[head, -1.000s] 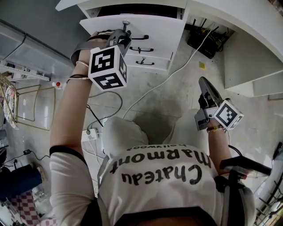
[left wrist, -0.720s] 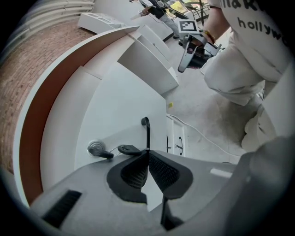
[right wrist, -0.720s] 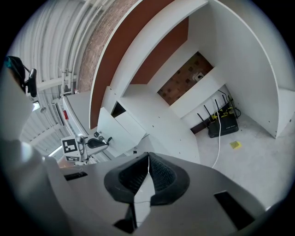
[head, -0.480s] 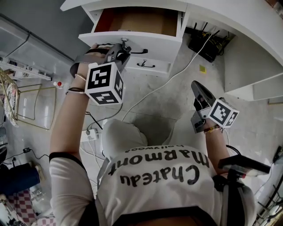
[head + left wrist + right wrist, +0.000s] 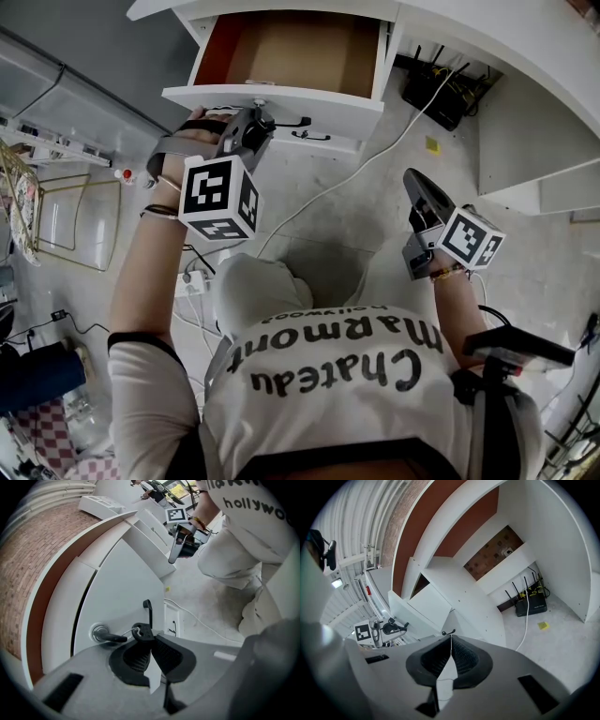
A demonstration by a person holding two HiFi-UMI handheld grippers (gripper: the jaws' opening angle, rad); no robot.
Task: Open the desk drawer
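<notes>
Head view: left gripper (image 5: 255,120) clamped on the key fob (image 5: 140,633) at the lock, apparently as a pulling hold; drawer (image 5: 319,97) partly out beneath the desk; right gripper (image 5: 414,180) closed, empty, held clear.

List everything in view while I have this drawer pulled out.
desk: one, white, across the top
top drawer: one, white with brown inside, pulled open
lower drawer: one, white with black handle, below the open one
key fob: one, black, hanging from the lock on the open drawer's front
router: one, black, on the floor under the desk
cable: one, white, running across the floor
paper scrap: one, yellow, on the floor near the router
power strip: one, white, on the floor at left
left tongs: grey, shut on the key fob
right tongs: grey, shut, empty, away from the drawer
</notes>
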